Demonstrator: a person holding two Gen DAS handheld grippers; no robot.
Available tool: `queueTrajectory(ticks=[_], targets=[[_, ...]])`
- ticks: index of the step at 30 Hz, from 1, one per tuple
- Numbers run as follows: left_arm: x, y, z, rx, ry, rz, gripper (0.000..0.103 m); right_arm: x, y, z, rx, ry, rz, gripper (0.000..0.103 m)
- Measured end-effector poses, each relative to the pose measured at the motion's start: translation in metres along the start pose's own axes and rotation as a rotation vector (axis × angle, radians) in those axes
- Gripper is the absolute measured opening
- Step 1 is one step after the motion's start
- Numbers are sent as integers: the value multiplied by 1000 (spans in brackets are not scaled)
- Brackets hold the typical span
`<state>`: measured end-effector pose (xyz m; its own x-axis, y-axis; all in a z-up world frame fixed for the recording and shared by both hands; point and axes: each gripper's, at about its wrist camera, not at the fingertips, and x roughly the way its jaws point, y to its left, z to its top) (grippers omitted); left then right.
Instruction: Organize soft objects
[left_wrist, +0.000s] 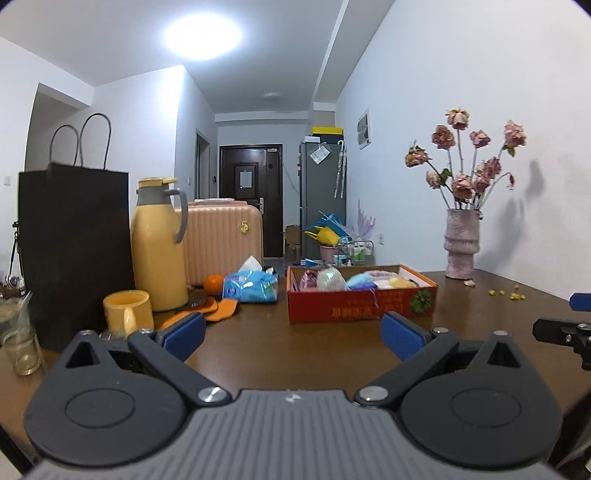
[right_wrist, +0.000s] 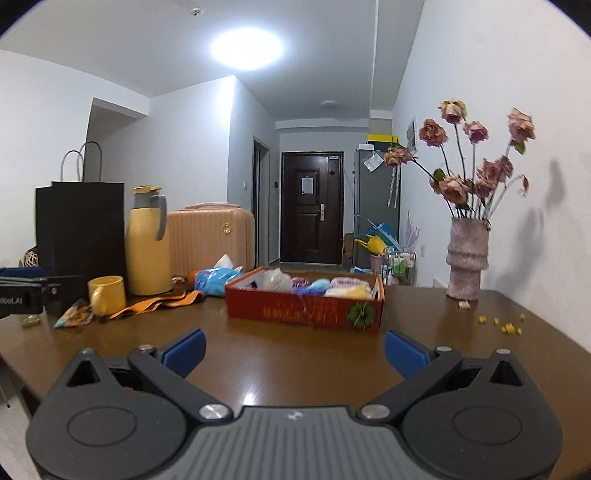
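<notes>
A red cardboard box (left_wrist: 354, 304) (right_wrist: 295, 314) sits on the brown table, holding several soft items in pink, blue, white and yellow. Left of the box lies a blue tissue pack (left_wrist: 253, 286) (right_wrist: 214, 280). An orange cloth strip (left_wrist: 218, 308) (right_wrist: 159, 301) lies beside the yellow mug. My left gripper (left_wrist: 293, 338) hovers open in front of the box, nothing between its blue pads. My right gripper (right_wrist: 293, 352) is also open and empty, short of the box. The right gripper's edge shows at the far right (left_wrist: 565, 328) of the left wrist view.
On the left stand a black paper bag (left_wrist: 77, 251), a yellow thermos (left_wrist: 159, 243), a yellow mug (left_wrist: 127, 312) and a peach suitcase (left_wrist: 221, 240). A pink vase of dried roses (left_wrist: 461, 243) stands by the right wall. Small yellow bits (right_wrist: 506, 326) lie nearby.
</notes>
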<state>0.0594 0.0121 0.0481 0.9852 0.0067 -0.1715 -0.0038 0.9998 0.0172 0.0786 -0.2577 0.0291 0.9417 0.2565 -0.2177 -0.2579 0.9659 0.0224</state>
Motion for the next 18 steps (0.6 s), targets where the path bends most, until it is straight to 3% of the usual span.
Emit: queueTrajectory(ticks=[5,9,18], targets=[[-32,-1,-25,-7,46,31,103,-41,22,-29,54,18,-15,103],[-46,-6,-38,13,59,47,103,-47,31,-39,132,45,0,103],[-51,-7,-29,12,21,22,103,-45,38,-33,87,19,-24,103]])
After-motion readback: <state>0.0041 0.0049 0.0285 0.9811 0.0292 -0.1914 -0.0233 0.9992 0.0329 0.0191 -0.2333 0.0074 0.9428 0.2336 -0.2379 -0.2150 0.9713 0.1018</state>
